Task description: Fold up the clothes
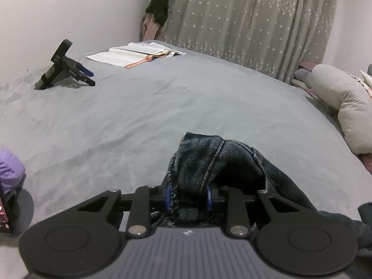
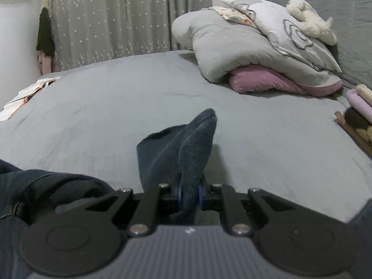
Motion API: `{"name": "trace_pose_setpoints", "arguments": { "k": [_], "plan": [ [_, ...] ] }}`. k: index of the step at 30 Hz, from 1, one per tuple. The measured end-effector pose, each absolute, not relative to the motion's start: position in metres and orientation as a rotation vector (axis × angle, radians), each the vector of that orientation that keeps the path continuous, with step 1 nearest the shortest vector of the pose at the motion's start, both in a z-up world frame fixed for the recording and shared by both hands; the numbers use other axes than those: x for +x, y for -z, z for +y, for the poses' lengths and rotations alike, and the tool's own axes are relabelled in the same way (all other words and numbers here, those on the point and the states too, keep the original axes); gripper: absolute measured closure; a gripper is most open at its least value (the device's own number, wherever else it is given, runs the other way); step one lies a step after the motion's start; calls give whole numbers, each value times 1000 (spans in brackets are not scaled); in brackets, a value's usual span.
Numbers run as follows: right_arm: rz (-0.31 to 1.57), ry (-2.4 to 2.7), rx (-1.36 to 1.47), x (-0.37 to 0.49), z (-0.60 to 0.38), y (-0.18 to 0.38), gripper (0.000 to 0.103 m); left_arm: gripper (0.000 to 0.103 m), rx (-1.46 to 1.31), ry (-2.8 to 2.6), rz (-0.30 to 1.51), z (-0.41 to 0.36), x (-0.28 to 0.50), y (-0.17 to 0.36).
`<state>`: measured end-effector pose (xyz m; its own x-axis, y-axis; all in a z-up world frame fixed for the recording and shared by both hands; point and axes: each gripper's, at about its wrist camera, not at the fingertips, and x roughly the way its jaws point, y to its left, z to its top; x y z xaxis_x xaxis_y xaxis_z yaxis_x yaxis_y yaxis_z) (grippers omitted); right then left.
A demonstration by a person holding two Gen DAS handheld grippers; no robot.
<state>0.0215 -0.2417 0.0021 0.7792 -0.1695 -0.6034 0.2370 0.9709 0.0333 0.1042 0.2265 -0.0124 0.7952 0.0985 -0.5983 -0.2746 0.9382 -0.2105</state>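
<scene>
A pair of dark blue jeans [image 1: 209,162] lies bunched at the near edge of the grey bed [image 1: 139,116]. My left gripper [image 1: 187,197] is shut on a thick seamed fold of the denim, which stands up between its blue pads. In the right wrist view my right gripper [image 2: 189,196] is shut on another part of the jeans [image 2: 186,144], a smooth flap that rises in a peak above the fingers. More of the denim trails off to the lower left there, over the bed [image 2: 116,116].
A spare black gripper [image 1: 62,65] stands at the far left of the bed, an open book [image 1: 130,55] behind it. Piled grey bedding [image 2: 244,46] and a pink pillow [image 2: 267,79] fill the right. Folded clothes [image 2: 358,107] sit at the right edge. A purple item [image 1: 10,169] sits near left.
</scene>
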Motion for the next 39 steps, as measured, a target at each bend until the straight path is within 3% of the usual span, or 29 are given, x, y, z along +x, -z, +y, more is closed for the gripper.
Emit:
{"name": "trace_pose_setpoints", "arguments": {
  "k": [9,12,18,20,23,30,39],
  "plan": [
    [766,215,131,-5,-247,20,91,78,-286,-207,648,224,105,14],
    [780,208,127,-6,-247,13,85,77,-281,-202,646,223,104,14],
    [759,226,116,-2,-254,-17,67,77,-302,-187,649,229,106,14],
    [757,270,76,1,-255,-26,54,77,-309,-184,650,231,107,14],
    [718,353,21,6,-260,-36,44,76,-308,-184,652,231,108,14],
    [742,243,61,47,-252,-47,48,76,-308,-189,651,229,108,15],
    [865,175,114,112,-234,-21,52,76,-311,-193,650,228,109,16]
  ]
}}
